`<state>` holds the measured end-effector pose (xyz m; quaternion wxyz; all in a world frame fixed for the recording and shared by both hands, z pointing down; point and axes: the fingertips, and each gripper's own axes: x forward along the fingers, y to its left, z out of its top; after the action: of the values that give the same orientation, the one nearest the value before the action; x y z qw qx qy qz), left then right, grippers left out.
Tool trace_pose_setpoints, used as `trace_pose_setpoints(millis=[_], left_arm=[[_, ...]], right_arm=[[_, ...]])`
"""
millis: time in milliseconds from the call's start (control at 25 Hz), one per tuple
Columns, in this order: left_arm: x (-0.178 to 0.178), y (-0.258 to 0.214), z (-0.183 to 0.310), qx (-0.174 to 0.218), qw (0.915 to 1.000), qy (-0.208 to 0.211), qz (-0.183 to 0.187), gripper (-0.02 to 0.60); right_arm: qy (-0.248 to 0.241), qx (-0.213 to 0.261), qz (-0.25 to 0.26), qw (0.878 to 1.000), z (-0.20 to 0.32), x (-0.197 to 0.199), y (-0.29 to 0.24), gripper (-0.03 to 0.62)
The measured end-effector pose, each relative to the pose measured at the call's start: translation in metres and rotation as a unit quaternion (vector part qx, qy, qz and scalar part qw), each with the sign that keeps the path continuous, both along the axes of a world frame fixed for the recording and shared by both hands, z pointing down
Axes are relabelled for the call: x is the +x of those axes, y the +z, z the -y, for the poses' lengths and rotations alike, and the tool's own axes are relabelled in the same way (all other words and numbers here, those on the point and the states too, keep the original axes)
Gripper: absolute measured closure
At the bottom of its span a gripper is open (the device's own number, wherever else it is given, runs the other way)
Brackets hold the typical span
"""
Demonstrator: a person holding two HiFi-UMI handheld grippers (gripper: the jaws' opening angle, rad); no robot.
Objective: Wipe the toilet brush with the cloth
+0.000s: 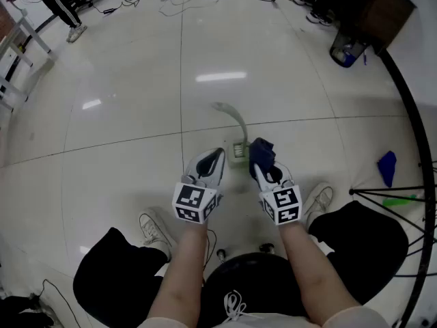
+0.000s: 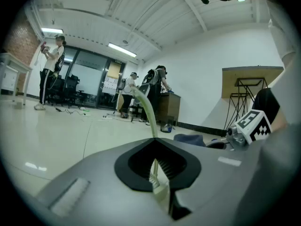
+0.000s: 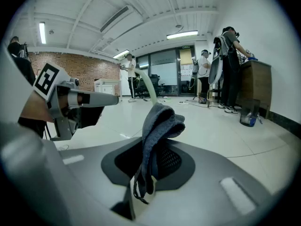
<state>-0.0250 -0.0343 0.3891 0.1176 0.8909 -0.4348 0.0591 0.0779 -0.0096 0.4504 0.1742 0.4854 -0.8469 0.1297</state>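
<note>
Tiles of glossy pale floor (image 1: 136,115) lie under two forearms (image 1: 184,279) reaching forward side by side. The left gripper (image 1: 214,160) pinches the pale green toilet brush (image 1: 237,124), whose curved handle arcs away ahead. Just beside it, the right gripper (image 1: 266,169) clamps a bunched dark blue cloth (image 1: 261,152).

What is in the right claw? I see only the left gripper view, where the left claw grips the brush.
Observer: The right claw is shut on a dark blue cloth.
Operator: Where is this cloth relative to the brush head?
Observer: In the head view, it sits just right of the toilet brush head, very near. I cannot confirm whether they touch.
</note>
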Motion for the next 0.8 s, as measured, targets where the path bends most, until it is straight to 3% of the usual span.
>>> trace_pose_setpoints(millis=[160, 320, 640, 800], left_arm=[[0.004, 0.043, 0.021, -0.029, 0.9995, 0.008, 0.006, 0.575], [0.012, 0.084, 0.029, -0.075, 0.9971, 0.017, -0.003, 0.575], [0.026, 0.145, 0.050, -0.136, 0.9896, 0.047, 0.002, 0.575], [0.037, 0.161, 0.059, -0.167, 0.9845, 0.048, -0.020, 0.575]], right_arm=[[-0.029, -0.006, -0.006, 1.000, 0.008, -0.015, 0.041, 0.526], [-0.060, -0.051, -0.006, 0.997, 0.003, -0.032, 0.087, 0.526], [-0.139, -0.127, 0.022, 0.982, 0.009, -0.070, 0.158, 0.526], [-0.173, -0.159, 0.035, 0.971, 0.024, -0.074, 0.177, 0.524]])
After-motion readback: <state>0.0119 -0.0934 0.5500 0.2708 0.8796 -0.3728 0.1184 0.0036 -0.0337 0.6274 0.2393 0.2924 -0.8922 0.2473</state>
